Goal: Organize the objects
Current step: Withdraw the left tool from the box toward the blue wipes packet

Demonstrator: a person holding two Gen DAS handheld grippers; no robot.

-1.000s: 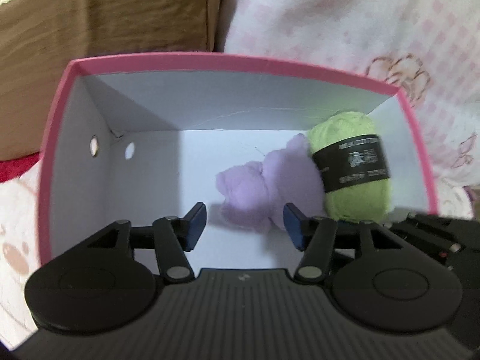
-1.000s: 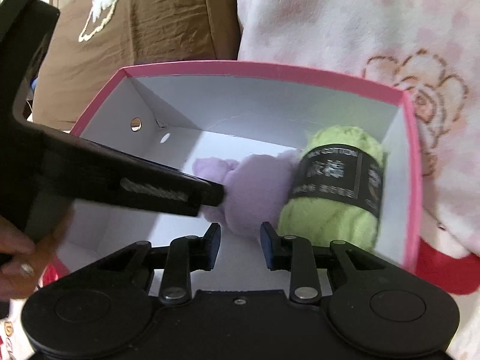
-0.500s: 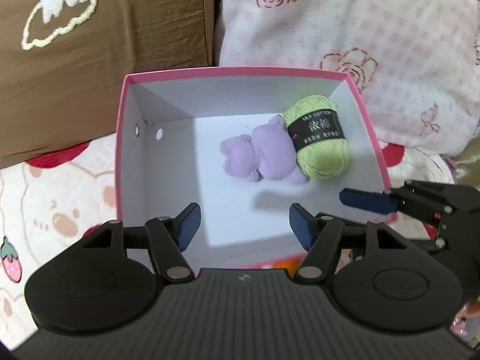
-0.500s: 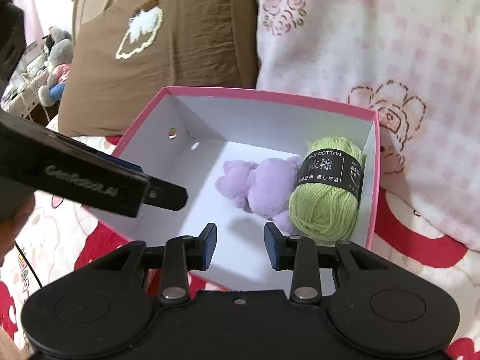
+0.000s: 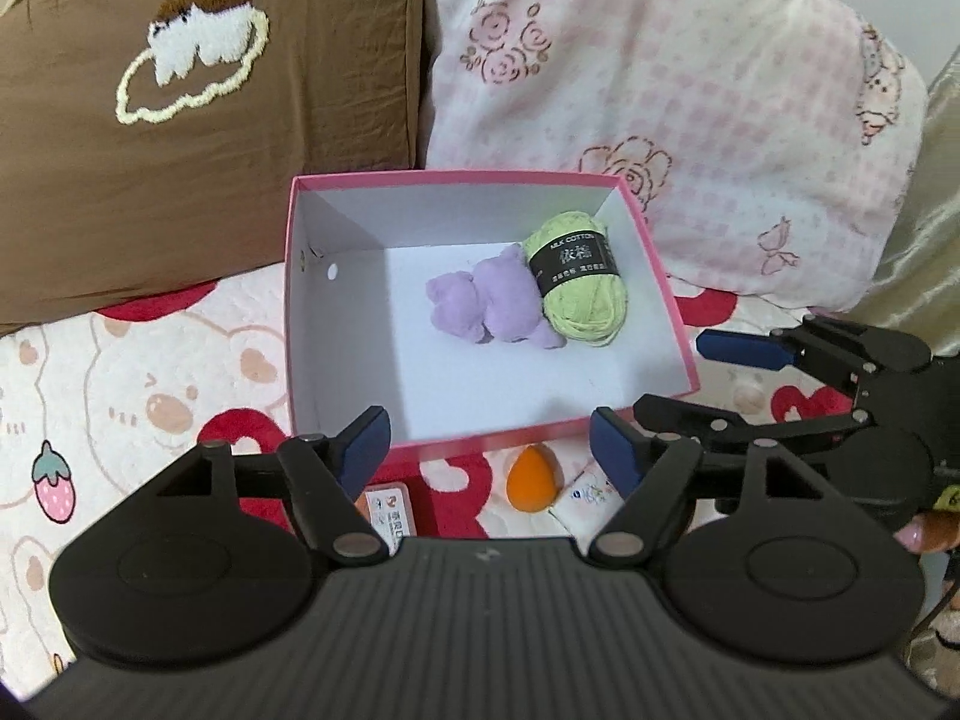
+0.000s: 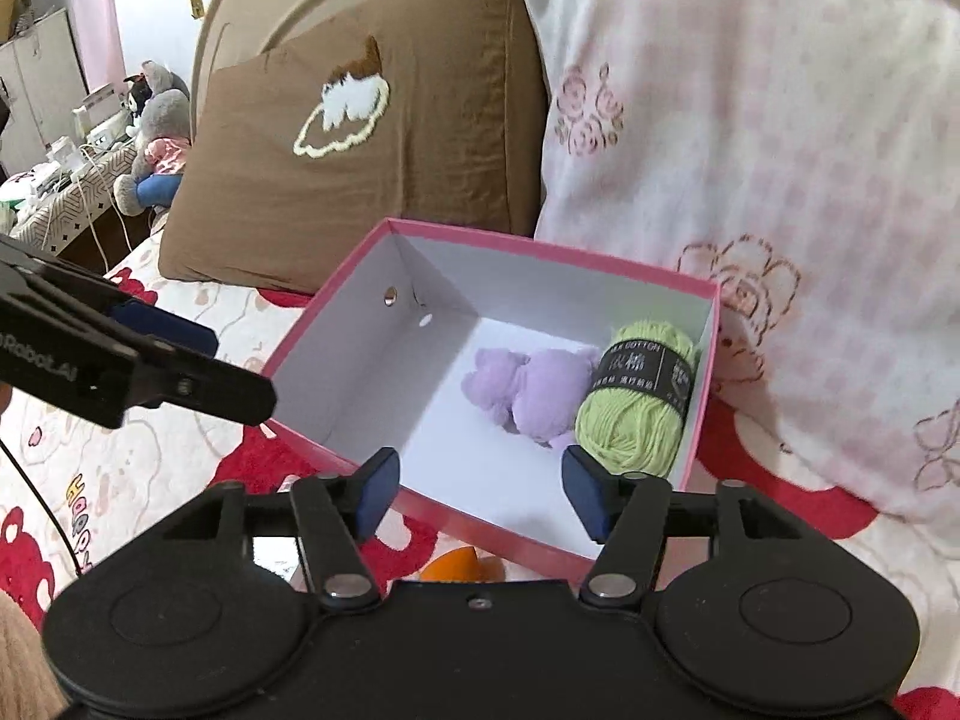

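Note:
A pink box [image 5: 336, 183] [image 6: 510, 534] with a white inside stands on the bed. In it lie a purple plush toy [image 5: 489, 303] [image 6: 528, 387] and a green yarn ball [image 5: 579, 282] [image 6: 639, 402], touching each other at the right. My left gripper [image 5: 489, 450] hangs above the box's near rim, jaws opening, nothing between them. My right gripper [image 6: 477, 495] is above the near right corner, jaws opening and empty; it also shows at the right in the left wrist view [image 5: 666, 390]. An orange egg-shaped sponge [image 5: 534, 480] [image 6: 462, 564], a small card [image 5: 387, 510] and a white packet [image 5: 585, 498] lie in front of the box.
A brown pillow [image 5: 180, 120] [image 6: 360, 150] and a pink checked pillow [image 5: 660, 90] [image 6: 750, 150] lean behind the box. The bedsheet [image 5: 120, 372] has red hearts and bears. A plush cat [image 6: 153, 120] sits on a side table at far left.
Both grippers have pulled up and back out of the box, and both sets of jaws have widened. The toy and yarn stay put. The sponge, card and packet have come into view.

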